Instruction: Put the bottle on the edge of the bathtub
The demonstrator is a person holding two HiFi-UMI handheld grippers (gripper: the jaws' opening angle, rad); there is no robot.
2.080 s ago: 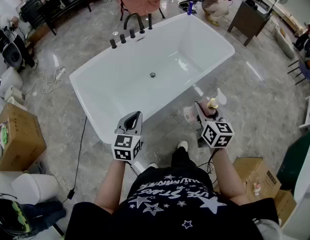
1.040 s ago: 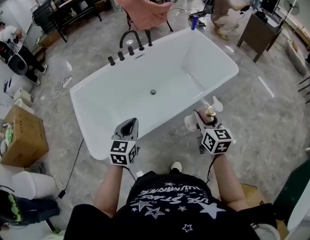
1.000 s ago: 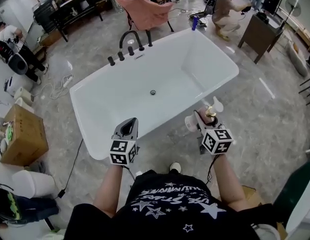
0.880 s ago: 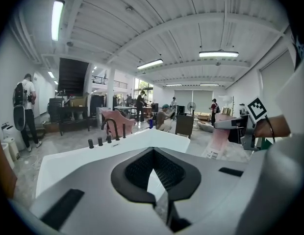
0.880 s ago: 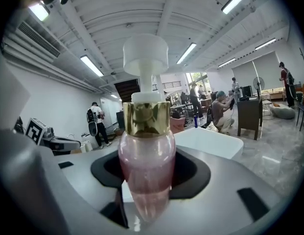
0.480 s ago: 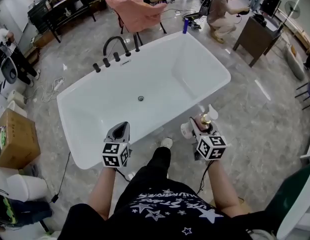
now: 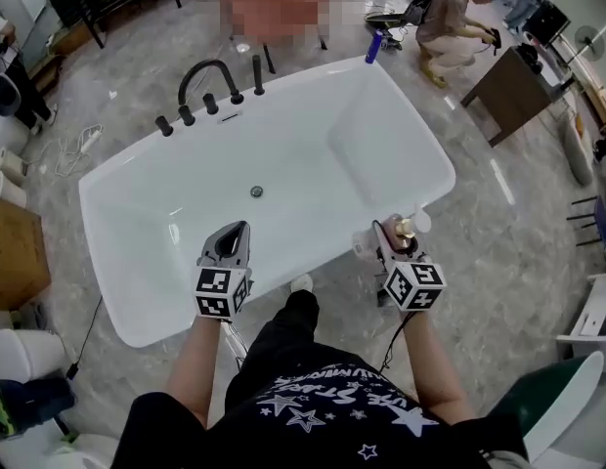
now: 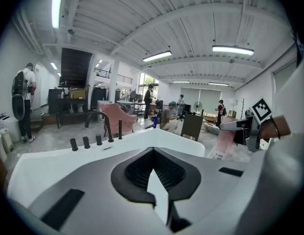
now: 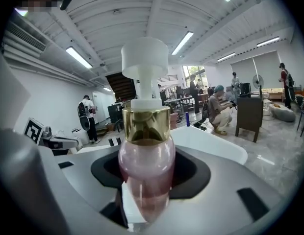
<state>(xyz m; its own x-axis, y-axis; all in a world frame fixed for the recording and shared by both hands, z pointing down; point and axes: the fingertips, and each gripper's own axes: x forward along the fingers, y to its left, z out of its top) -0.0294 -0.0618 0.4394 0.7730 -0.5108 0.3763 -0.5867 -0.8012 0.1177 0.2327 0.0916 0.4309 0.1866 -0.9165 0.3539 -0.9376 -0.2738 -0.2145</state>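
The right tongs [image 7: 393, 245] are closed on a translucent pink pump bottle with a gold collar and a white pump head [image 9: 144, 165]. The bottle stands upright between the two jaws, gripped low on its body, so its collar and pump rise above them. In the head view it sits at the front of the right tongs, over the grey marble floor [image 7: 498, 242] and just outside the near rim of the white rectangular bathtub [image 7: 137, 306], towards its right end, clear of the rim. The left tongs [image 7: 230, 244] hang over the near side of the tub with their jaws drawn together and nothing between them. A black arched faucet [image 7: 207, 71] stands on the far rim, with a small blue bottle [image 7: 374, 47] at the far corner
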